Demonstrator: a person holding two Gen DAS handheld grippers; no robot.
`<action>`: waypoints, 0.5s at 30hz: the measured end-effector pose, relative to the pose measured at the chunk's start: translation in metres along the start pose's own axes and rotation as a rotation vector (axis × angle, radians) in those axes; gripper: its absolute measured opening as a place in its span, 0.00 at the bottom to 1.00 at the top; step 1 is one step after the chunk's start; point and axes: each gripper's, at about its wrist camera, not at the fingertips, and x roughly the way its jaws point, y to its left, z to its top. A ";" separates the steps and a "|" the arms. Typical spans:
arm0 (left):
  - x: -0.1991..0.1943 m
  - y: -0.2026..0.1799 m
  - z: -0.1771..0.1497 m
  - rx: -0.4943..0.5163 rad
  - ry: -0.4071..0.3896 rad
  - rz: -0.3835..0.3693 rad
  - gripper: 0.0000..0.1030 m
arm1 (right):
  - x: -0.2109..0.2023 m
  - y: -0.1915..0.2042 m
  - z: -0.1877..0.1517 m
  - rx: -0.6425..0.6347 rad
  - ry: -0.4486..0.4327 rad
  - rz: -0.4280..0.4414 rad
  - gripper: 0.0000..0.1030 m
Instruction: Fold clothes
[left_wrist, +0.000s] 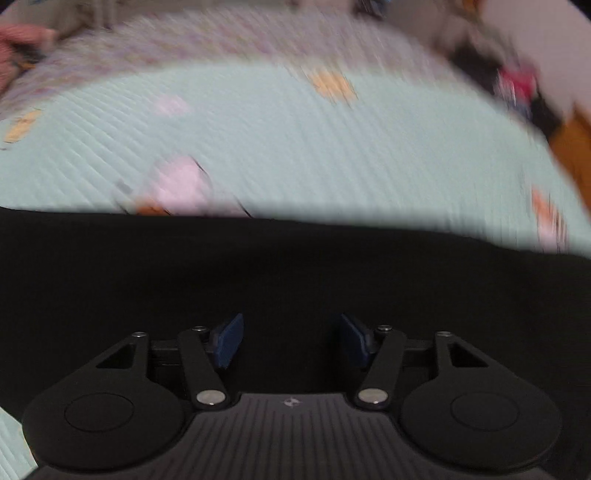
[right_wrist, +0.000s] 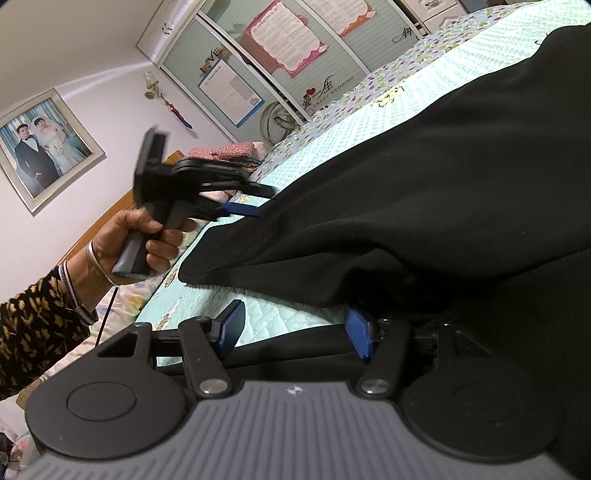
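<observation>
Bed quilt (right_wrist: 317, 155) w/ black garment (right_wrist: 461, 192), prob. sweater.

Black garment (right_wrist: 461, 192), plain, matte, soft knit. Spread over mint quilt (right_wrist: 280, 177), covering much of it. Loosely bunched, not flat: broad rounded folds across the middle, one thick fold sagging low near the quilt's front. Rounded corner (right_wrist: 192, 275) lying flat on the quilt, pointing toward its pillow end. Upper part draped away toward the quilt's far side. In the left wrist view, same black cloth (left_wrist: 295, 280) filling the lower half, its edge running straight across the quilt (left_wrist: 295, 147), surface smooth, details blurred.
</observation>
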 end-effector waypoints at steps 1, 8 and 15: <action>-0.002 -0.009 -0.012 0.055 -0.002 0.028 0.62 | 0.000 0.001 0.001 -0.003 0.005 -0.003 0.59; -0.034 0.019 -0.072 0.099 -0.005 0.087 0.71 | -0.009 0.030 0.022 -0.076 0.116 0.009 0.60; -0.063 0.011 -0.066 -0.057 -0.142 0.041 0.69 | 0.003 0.044 0.127 -0.149 -0.042 -0.058 0.69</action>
